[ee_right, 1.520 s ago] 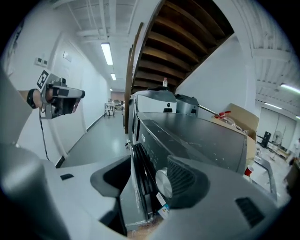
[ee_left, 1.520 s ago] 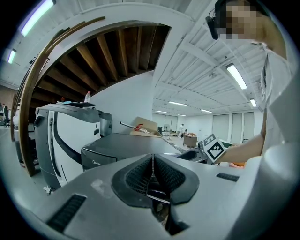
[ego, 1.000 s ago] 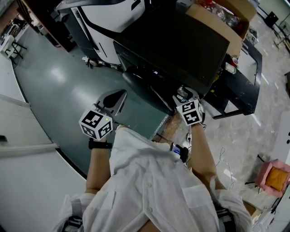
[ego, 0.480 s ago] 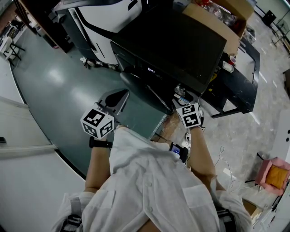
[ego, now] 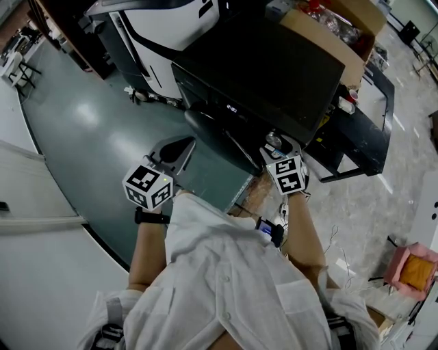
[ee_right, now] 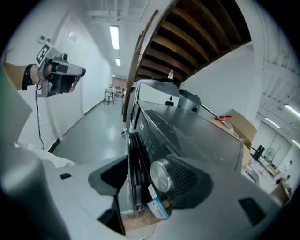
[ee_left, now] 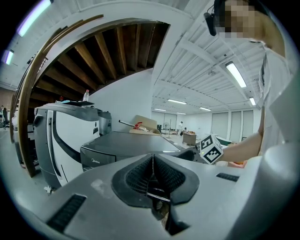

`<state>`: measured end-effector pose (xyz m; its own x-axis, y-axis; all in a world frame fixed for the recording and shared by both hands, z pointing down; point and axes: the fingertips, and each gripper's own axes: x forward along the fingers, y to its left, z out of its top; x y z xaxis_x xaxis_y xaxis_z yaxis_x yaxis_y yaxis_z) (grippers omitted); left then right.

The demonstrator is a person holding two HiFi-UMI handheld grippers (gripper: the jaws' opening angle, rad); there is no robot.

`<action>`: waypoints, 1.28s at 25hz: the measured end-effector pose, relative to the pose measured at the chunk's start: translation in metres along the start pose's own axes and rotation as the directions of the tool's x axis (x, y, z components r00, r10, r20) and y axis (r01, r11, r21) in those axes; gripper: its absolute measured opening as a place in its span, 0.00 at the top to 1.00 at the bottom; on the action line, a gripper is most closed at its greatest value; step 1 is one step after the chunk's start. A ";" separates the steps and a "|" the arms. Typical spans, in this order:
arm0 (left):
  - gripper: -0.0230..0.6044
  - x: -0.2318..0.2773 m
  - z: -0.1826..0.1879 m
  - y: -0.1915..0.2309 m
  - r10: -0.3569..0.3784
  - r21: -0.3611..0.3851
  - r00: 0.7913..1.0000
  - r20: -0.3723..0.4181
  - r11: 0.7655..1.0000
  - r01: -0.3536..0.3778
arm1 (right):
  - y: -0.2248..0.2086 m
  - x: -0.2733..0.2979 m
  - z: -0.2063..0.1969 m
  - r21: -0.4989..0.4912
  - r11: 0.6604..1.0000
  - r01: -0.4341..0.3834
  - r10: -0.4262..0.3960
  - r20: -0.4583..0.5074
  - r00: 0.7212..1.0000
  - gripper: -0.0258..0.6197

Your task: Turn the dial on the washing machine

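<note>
The black washing machine [ego: 267,68] stands ahead of me, its control panel facing me. At the panel's right end is the silver dial [ego: 273,140]. My right gripper [ego: 275,149] is at it. In the right gripper view the dial [ee_right: 160,176] sits between the jaws of the open right gripper [ee_right: 150,173]. It lies close against the ribbed right pad [ee_right: 187,180], while the left pad stands well apart from it. My left gripper [ego: 179,145] hangs over the green floor, left of the machine. In its own view the left gripper [ee_left: 152,176] is shut with nothing in it.
A white and black machine [ego: 164,20] stands behind on the left. An open cardboard box [ego: 335,34] rests beyond the washer's top. A low black stand [ego: 363,130] is to the right. A small label [ee_right: 157,208] hangs below the dial.
Hardly anything differs: both grippers keep their places, the right one staying at the dial. The head view has shifted slightly.
</note>
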<state>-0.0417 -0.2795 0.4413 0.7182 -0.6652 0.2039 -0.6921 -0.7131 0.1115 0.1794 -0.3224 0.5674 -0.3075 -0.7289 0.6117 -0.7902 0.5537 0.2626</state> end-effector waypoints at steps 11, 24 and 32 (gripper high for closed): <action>0.94 -0.010 -0.001 0.003 0.026 -0.007 1.000 0.007 1.000 -0.026 | 0.003 0.022 -0.008 -0.089 0.996 -0.010 0.005 -0.064 0.998 0.52; 0.94 -0.007 0.006 0.002 0.026 0.004 0.999 0.026 1.000 -0.026 | -0.010 -0.059 0.037 0.181 0.982 -0.053 -0.001 0.285 0.959 0.58; 0.94 -0.020 0.014 0.018 0.081 0.008 0.996 0.048 0.997 -0.082 | -0.058 -0.141 0.040 0.308 0.951 0.025 -0.166 0.442 0.882 0.96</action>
<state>-0.0678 -0.2817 0.4258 0.6621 -0.7310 0.1655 -0.7481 -0.6579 0.0866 0.2475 -0.2674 0.4363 -0.3739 -0.9124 0.1662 -0.9224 0.3845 0.0356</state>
